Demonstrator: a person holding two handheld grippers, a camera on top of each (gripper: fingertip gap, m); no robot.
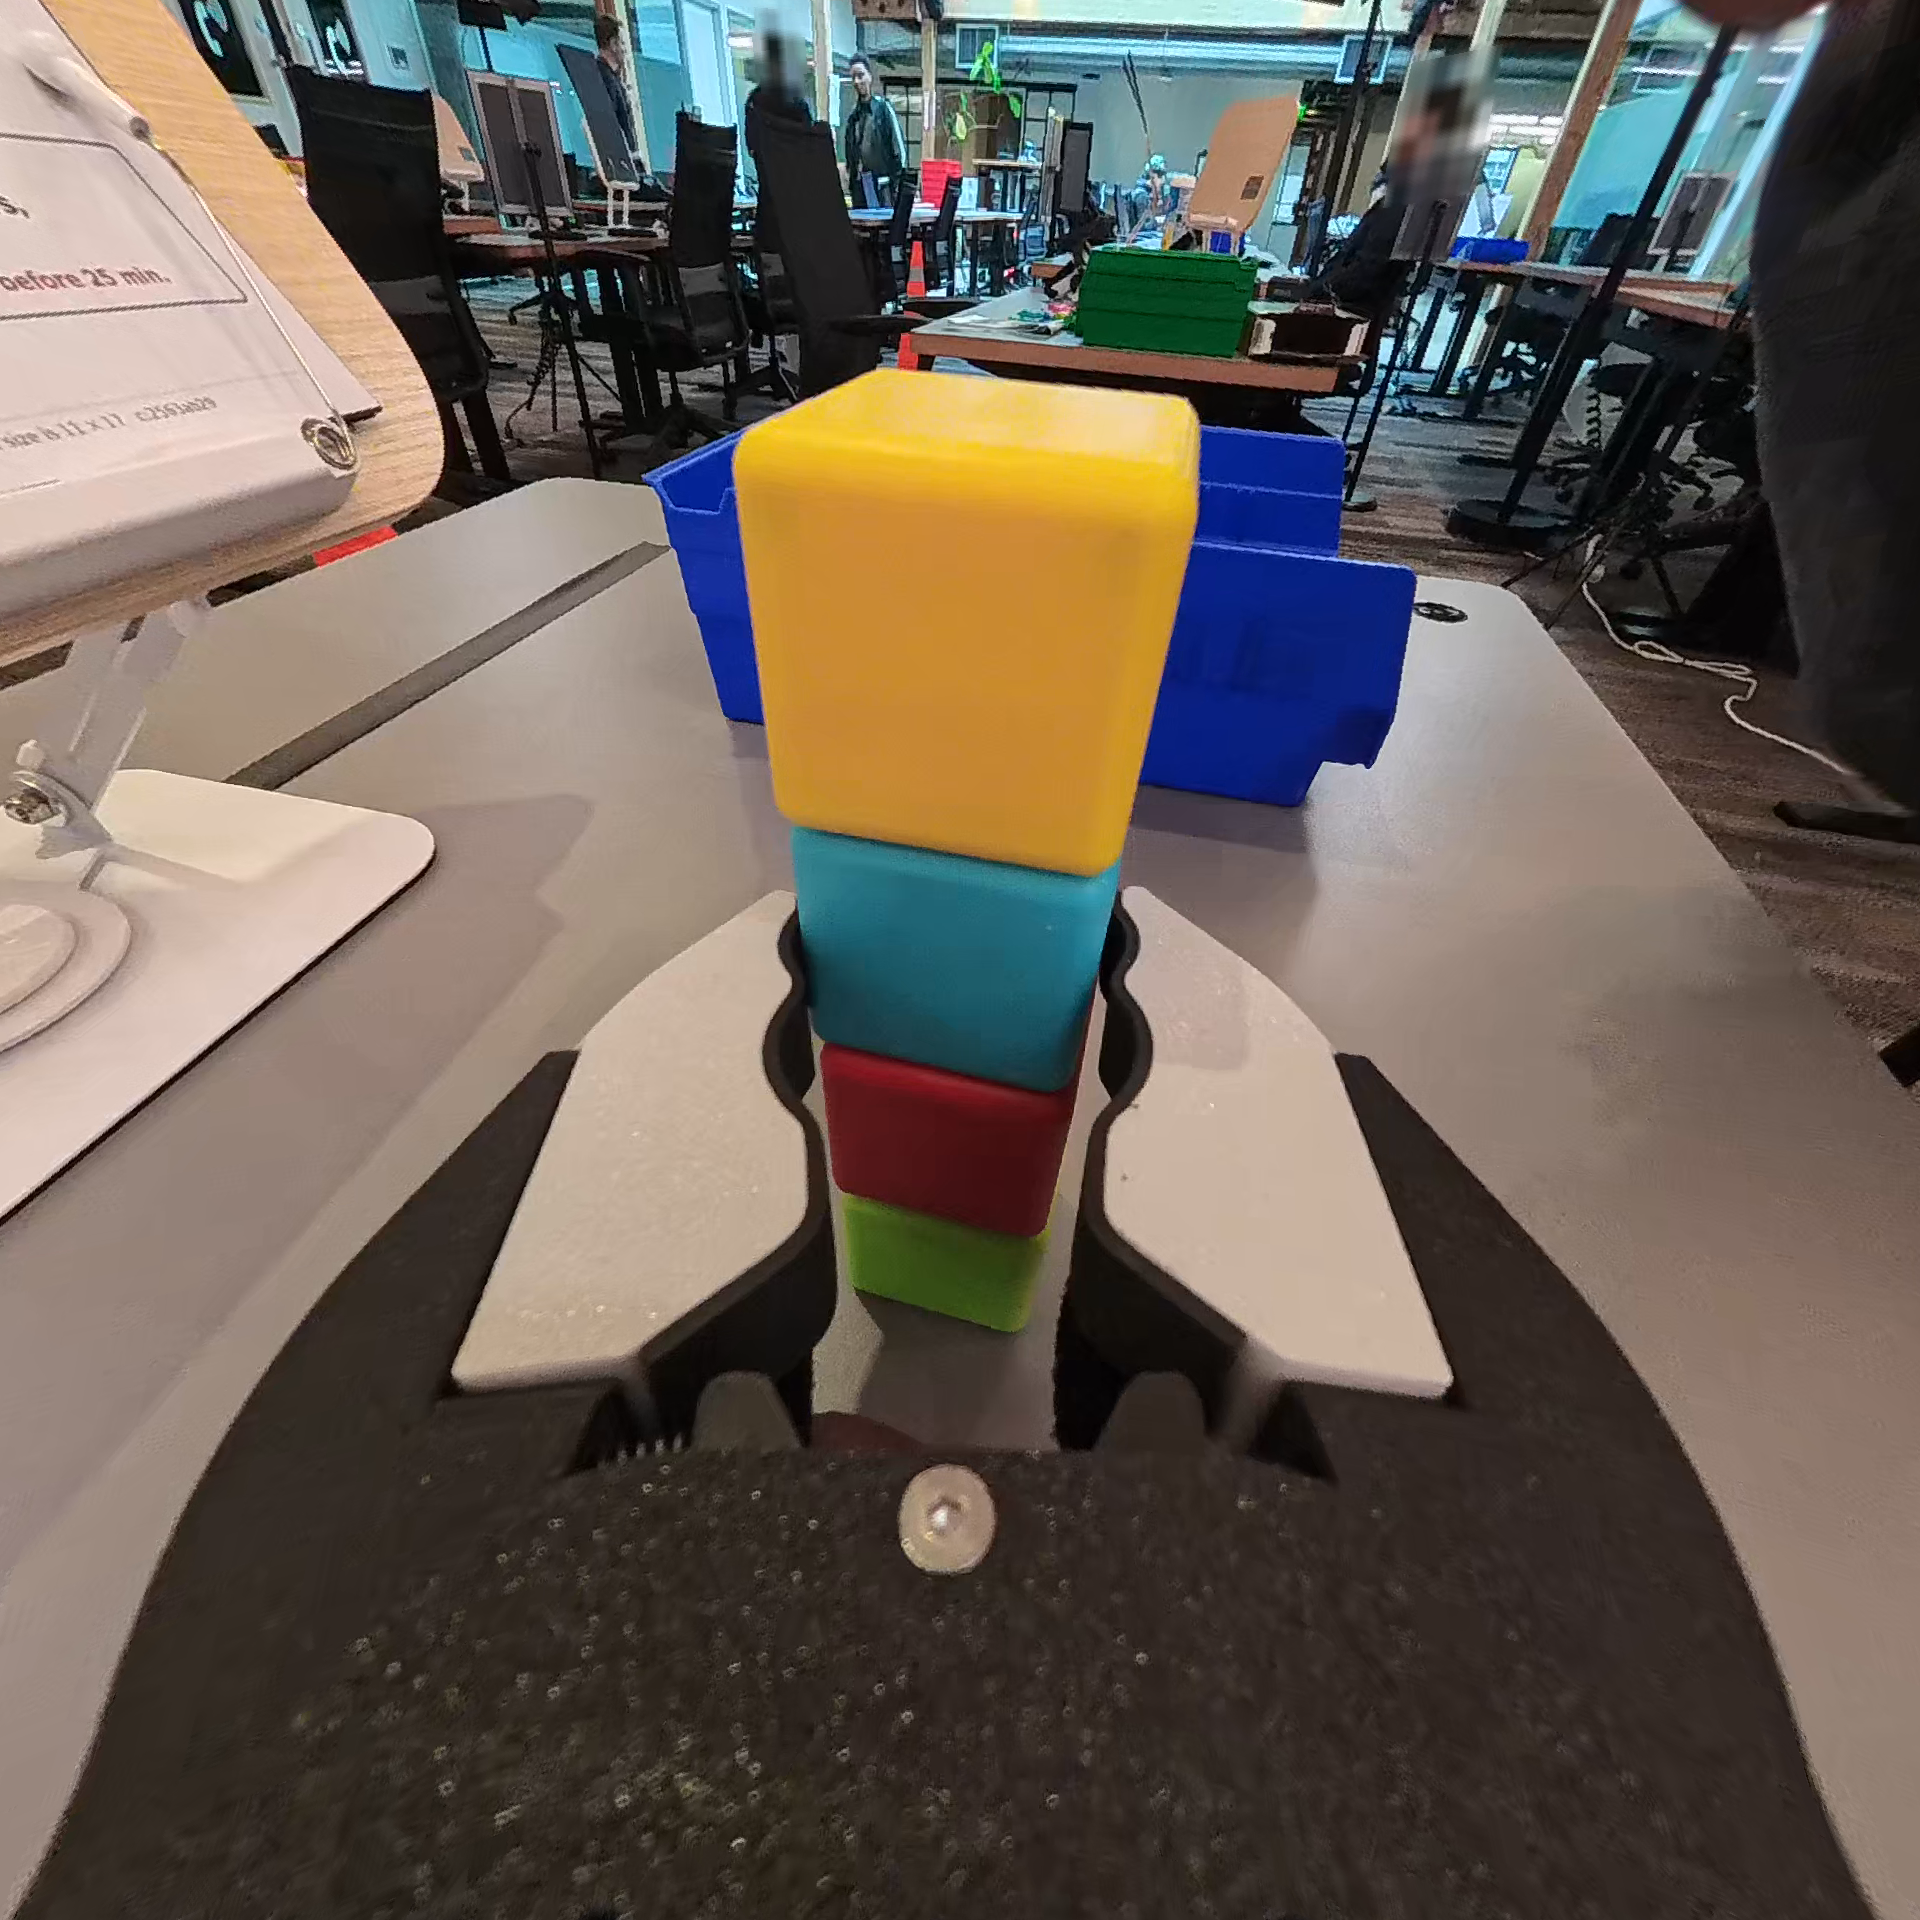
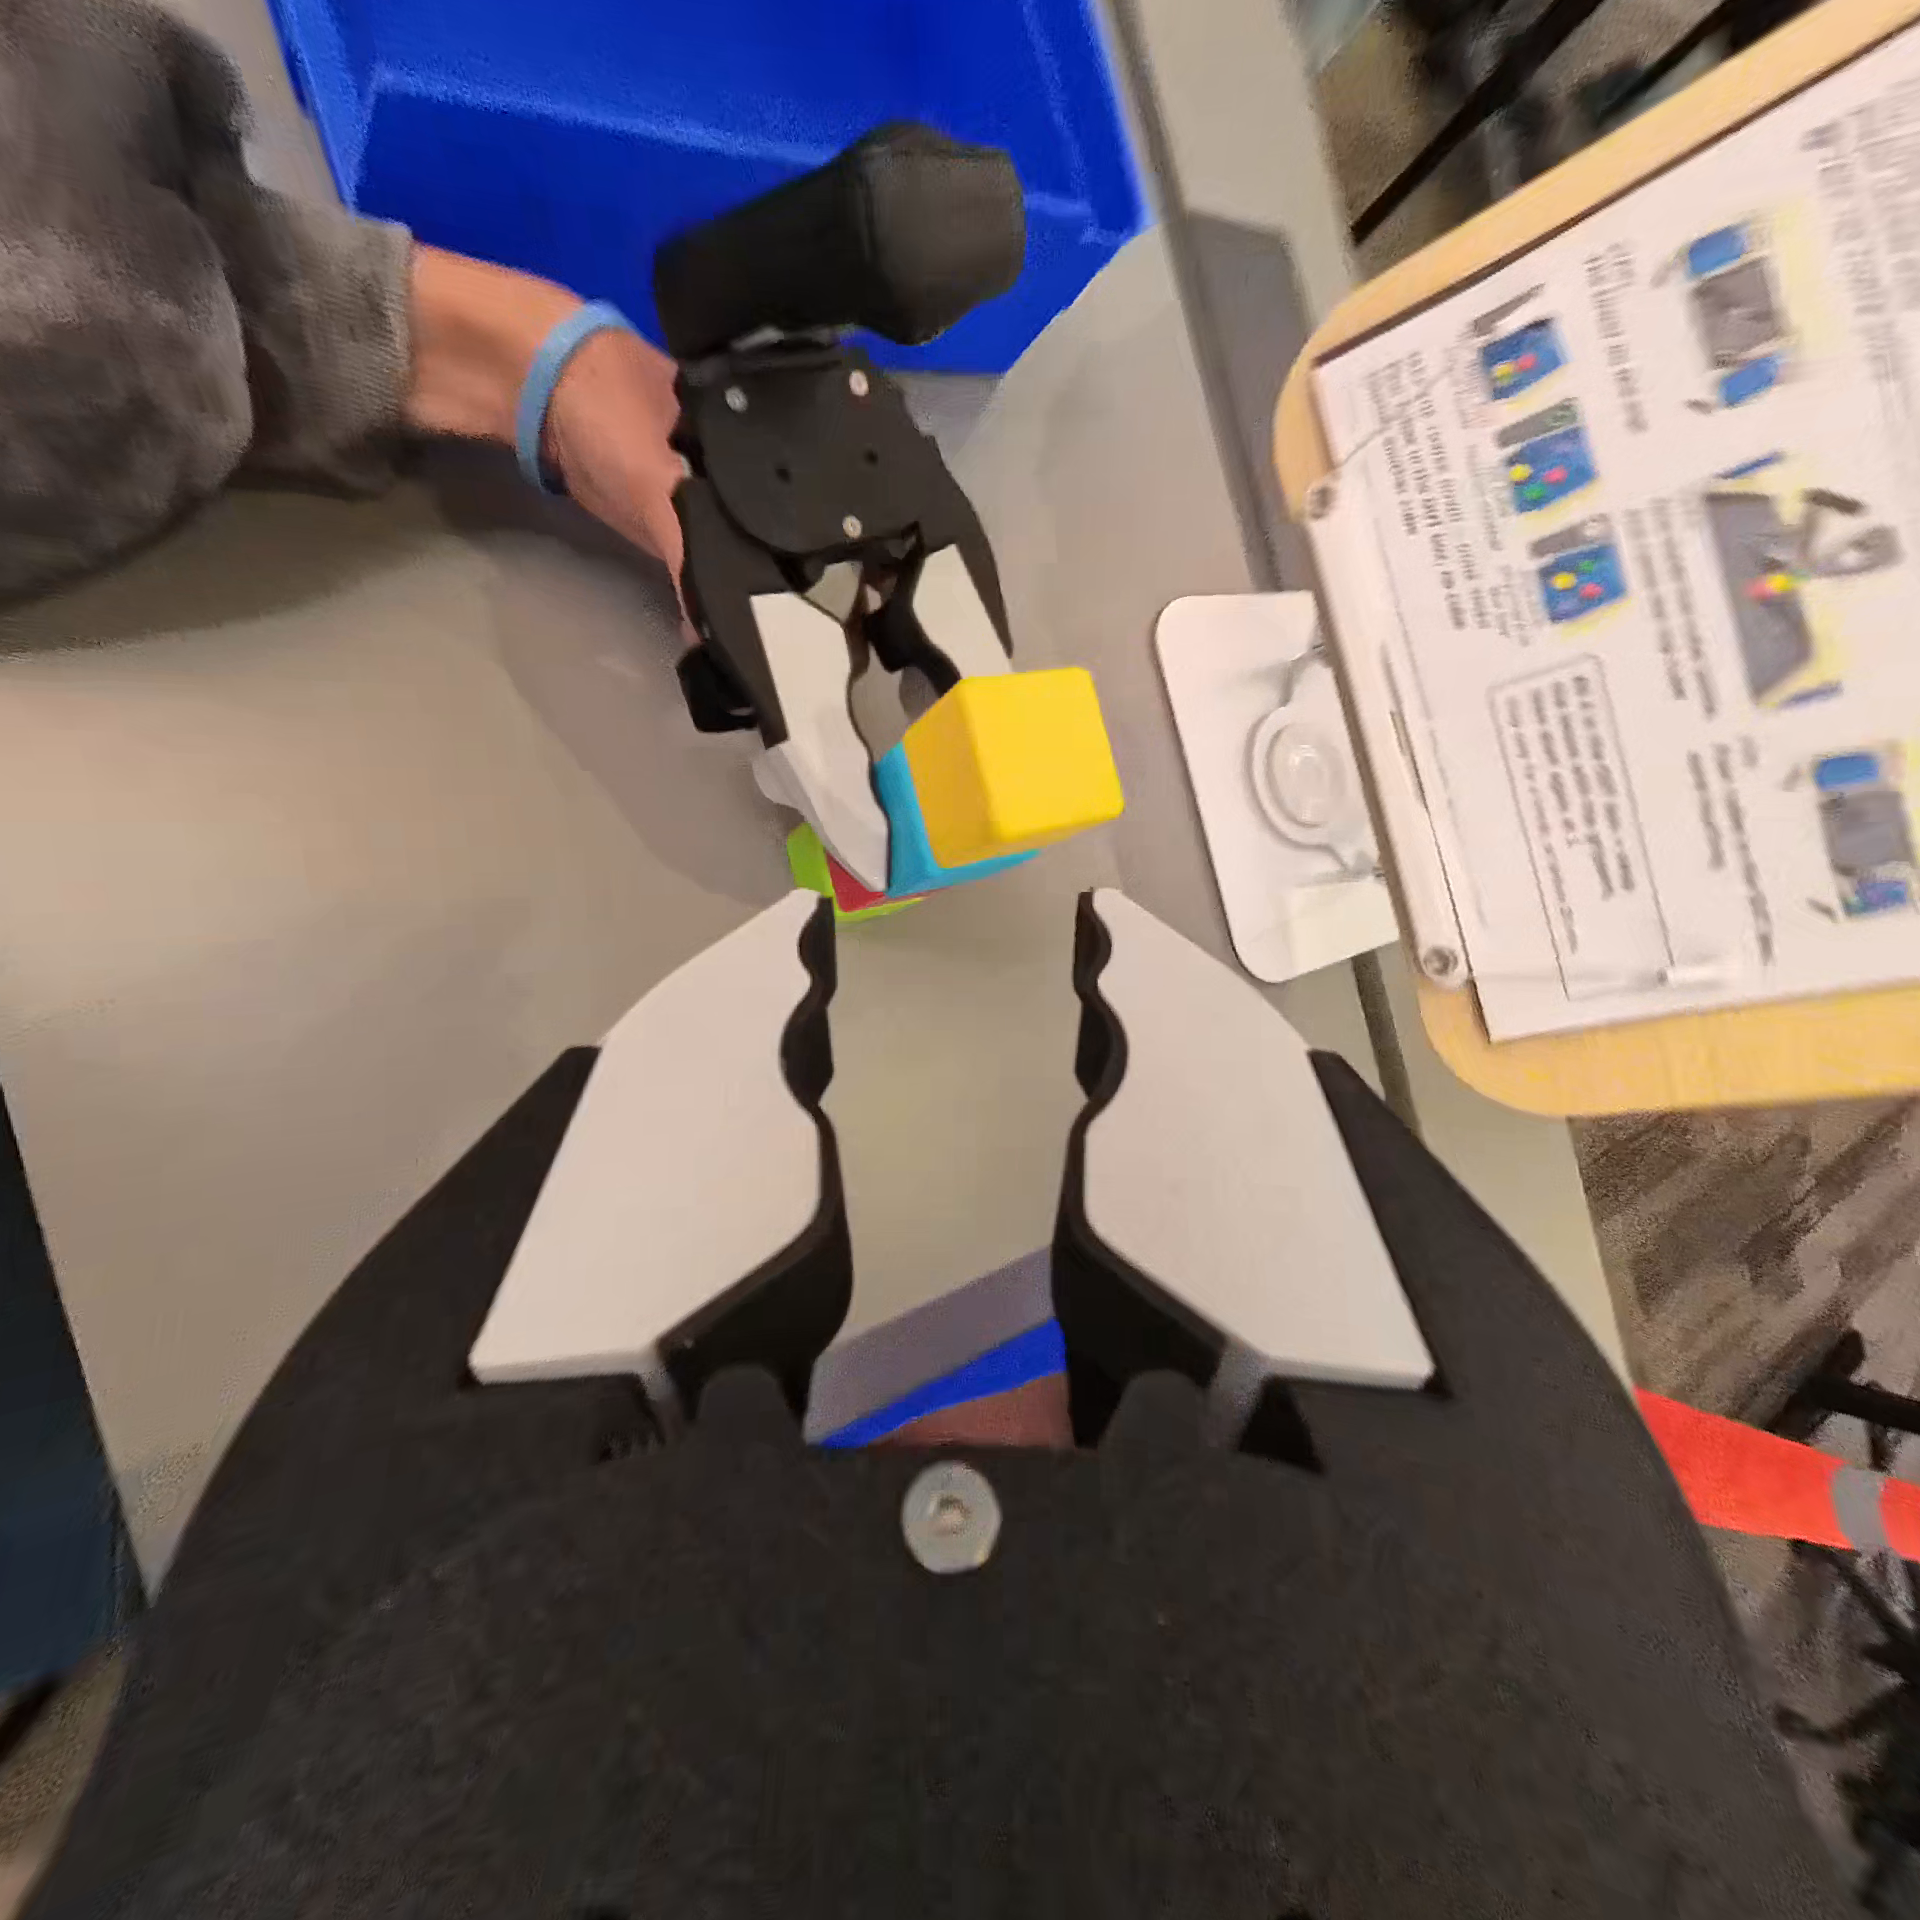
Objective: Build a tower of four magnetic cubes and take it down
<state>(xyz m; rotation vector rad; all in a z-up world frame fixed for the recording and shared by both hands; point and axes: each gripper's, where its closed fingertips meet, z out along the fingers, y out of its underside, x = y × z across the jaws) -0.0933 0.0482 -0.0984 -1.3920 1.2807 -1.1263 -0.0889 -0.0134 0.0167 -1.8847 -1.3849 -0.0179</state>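
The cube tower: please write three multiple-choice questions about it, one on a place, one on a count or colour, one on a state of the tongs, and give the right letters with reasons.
1. Where is the blue bin relative to the tower, in the left wrist view?
A. behind it
B. under it
C. on top of it

2. Which cube is at the top of the tower?
A. red
B. green
C. yellow

3. What do the right tongs hold?
A. the blue cube
B. nothing
C. the instruction sheet

Answers:
1. A, the bin stands on the grey table beyond the stack.
2. C, the yellow cube sits over the blue cube, red cube and green cube.
3. B, their fingers are apart, with only table between them; the left tongs flank the blue cube.
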